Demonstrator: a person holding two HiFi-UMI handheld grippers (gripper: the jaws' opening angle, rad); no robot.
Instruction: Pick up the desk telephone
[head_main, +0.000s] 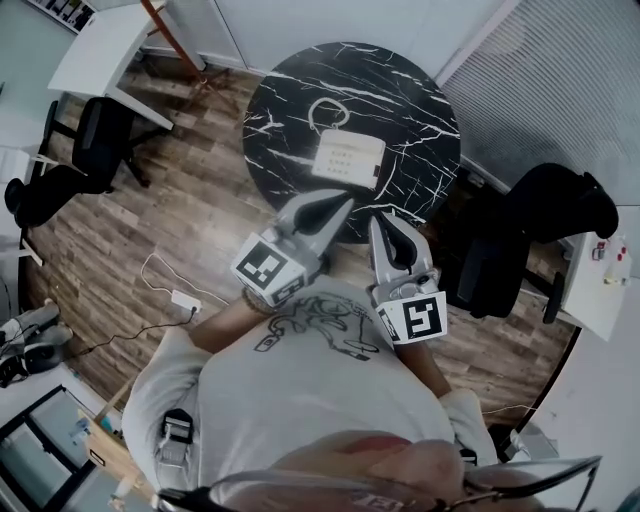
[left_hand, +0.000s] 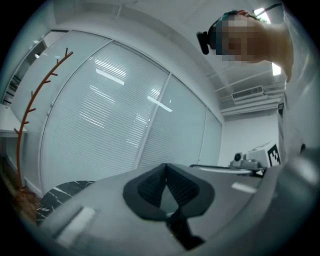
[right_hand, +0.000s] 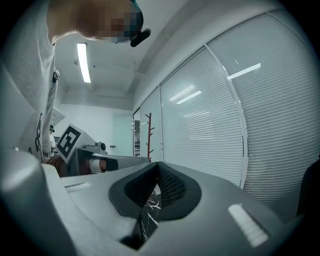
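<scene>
On the round black marble worktop (head_main: 290, 110) lies the white desk telephone (head_main: 348, 158), near the edge closest to the person, with its cord (head_main: 325, 115) looped on the marble just beyond it. Both claws are held level in front of the person's chest, side by side and pointing at the worktop. The left claw (head_main: 343, 202) has its tips over the near rim, close to the telephone but not touching it. In the left gripper view its ribbed pads meet at the tip, so the left claw (left_hand: 166, 170) is clenched on nothing. The right claw (head_main: 380, 222) sits just beside it, a little farther back, over the rim. In the right gripper view the right claw (right_hand: 157, 167) is likewise clenched and empty, with marble showing below the pads. White blinds (right_hand: 240, 125) fill the wall behind, and a reddish coat stand (left_hand: 30, 115) rises at the left. Black office chairs (head_main: 95, 150) stand on the wooden floor (head_main: 200, 220), well apart from the worktop.
</scene>
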